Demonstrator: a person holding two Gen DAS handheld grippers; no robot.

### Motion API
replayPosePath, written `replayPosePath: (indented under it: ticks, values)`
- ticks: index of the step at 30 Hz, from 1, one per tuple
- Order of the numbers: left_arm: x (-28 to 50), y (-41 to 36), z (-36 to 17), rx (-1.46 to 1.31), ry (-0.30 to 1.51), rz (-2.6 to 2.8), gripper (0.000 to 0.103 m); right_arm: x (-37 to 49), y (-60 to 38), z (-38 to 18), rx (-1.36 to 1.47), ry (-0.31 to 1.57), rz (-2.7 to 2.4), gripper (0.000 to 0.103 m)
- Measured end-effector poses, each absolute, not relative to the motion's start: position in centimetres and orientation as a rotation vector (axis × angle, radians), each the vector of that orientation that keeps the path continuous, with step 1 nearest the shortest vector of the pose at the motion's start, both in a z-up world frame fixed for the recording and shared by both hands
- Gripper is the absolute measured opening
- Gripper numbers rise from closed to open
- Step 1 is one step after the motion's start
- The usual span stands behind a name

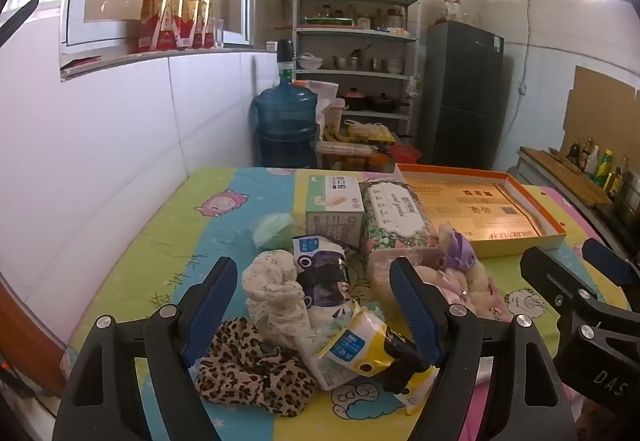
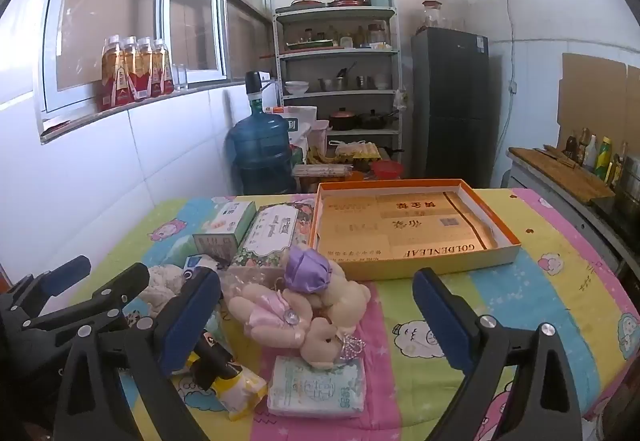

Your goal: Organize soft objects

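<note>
Soft objects lie heaped on the cartoon-print tablecloth [image 2: 532, 273], all on the near side of the shallow orange-rimmed box [image 2: 412, 229] that sits open toward the back of the table. Just in front of that box are the plush bear [image 2: 296, 313] with its purple cap and, beside the box on its left, a floral tissue pack [image 2: 272, 237] and a green-and-white carton [image 2: 224, 229]. Nearer than the bear lies a flat pale tissue packet [image 2: 320, 387]. Further left of the box, in the left wrist view, a cream lace cloth [image 1: 274, 293] stands bunched up, a leopard-print cloth [image 1: 252, 373] lies crumpled in front of it, and a yellow-and-white packet [image 1: 360, 353] rests just beside both. A dark printed pouch [image 1: 324, 273] lies between the lace cloth and the floral pack.

The left gripper [image 1: 316, 317] hangs over this pile with its blue-padded fingers spread wide, gripping nothing; the lace cloth and yellow packet show between them. The right gripper [image 2: 316, 321] is likewise spread fully apart and empty, with the bear seen between its fingers.
</note>
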State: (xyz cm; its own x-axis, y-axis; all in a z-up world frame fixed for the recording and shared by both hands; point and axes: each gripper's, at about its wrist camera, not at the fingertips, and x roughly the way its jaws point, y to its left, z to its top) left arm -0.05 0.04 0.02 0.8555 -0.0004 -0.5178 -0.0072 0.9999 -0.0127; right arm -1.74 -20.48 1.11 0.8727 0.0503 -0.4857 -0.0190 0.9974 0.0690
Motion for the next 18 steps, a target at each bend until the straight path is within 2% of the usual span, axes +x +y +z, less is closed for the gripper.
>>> replayPosePath:
  ticks: [18]
  values:
    - [0.2,-0.1,-0.3,-0.020,0.562,0.011,0.080,-1.2,-20.4,0.7,0.076,0.521,0.070,0.098]
